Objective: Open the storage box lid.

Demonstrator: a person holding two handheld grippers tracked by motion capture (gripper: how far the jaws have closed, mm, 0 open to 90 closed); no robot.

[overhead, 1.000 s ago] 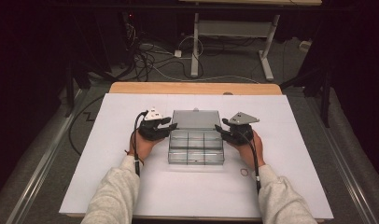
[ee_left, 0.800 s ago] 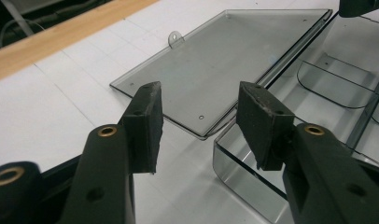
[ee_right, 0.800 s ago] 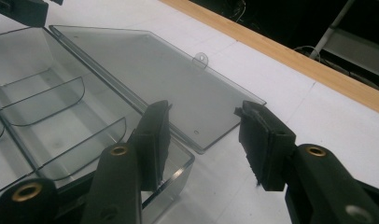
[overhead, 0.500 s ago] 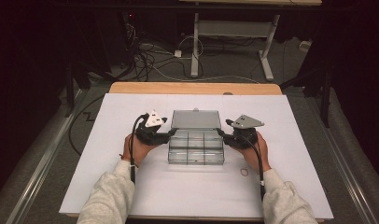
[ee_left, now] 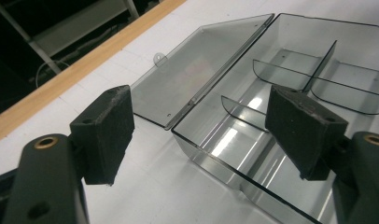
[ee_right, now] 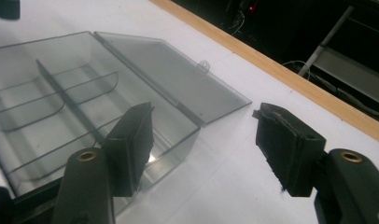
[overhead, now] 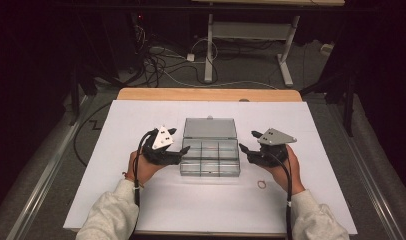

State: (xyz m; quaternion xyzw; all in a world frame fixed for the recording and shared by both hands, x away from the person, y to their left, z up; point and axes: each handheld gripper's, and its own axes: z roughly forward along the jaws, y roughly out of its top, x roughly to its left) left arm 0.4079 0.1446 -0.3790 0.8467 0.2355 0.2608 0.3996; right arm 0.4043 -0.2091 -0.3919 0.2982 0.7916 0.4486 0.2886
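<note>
Tool at 9 o'clock, the left tool (overhead: 185, 148), stands spread with nothing between its pads, its jaws having just been opening; the right tool (overhead: 242, 148) at 3 o'clock likewise. Between the 2, mid-surface (overhead: 141, 200), sits the clear compartment box (overhead: 210, 159). It looks light, stiff, slick and crackable; grip its short end walls. Long axis runs 9-to-3, lid (overhead: 209, 128) laid open toward 12.
</note>
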